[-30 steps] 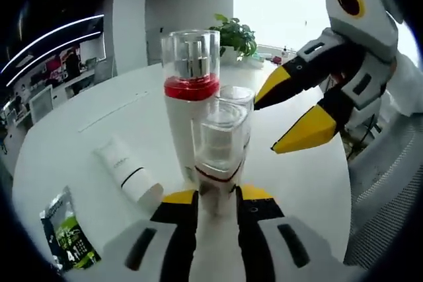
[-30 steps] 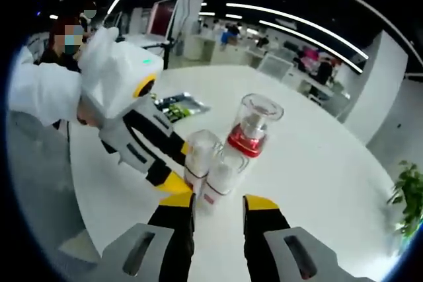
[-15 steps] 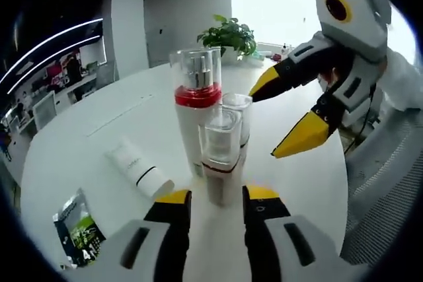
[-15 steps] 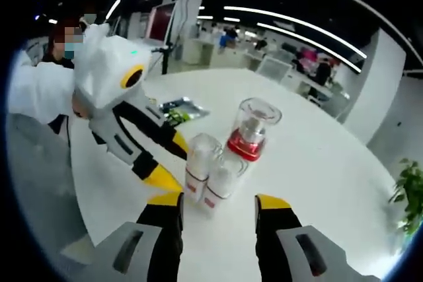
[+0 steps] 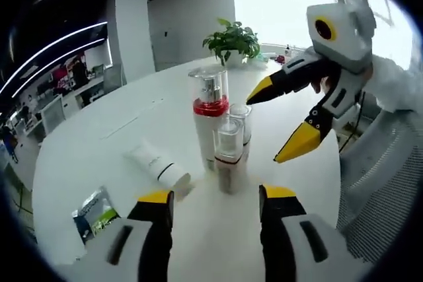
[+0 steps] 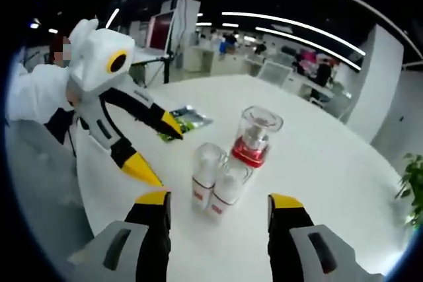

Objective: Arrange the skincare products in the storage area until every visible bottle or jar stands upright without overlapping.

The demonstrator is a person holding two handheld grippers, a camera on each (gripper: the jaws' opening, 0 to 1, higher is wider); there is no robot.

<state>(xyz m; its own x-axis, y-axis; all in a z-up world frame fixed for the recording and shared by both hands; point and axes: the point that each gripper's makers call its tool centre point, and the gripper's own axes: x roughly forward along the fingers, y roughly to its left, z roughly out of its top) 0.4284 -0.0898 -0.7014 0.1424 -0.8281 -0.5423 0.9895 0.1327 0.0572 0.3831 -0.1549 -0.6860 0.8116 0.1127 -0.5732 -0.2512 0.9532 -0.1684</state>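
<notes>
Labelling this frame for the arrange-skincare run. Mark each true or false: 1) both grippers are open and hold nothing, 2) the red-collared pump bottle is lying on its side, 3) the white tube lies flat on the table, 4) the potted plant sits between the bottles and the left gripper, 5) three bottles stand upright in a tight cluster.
1) True. The left gripper and right gripper are both open and empty.
2) False. The red-collared pump bottle stands upright.
3) True. The white tube lies flat on the table.
4) False. The potted plant sits at the far edge, beyond the bottles.
5) True. The pump bottle and two small clear-capped bottles stand upright, close together.
</notes>
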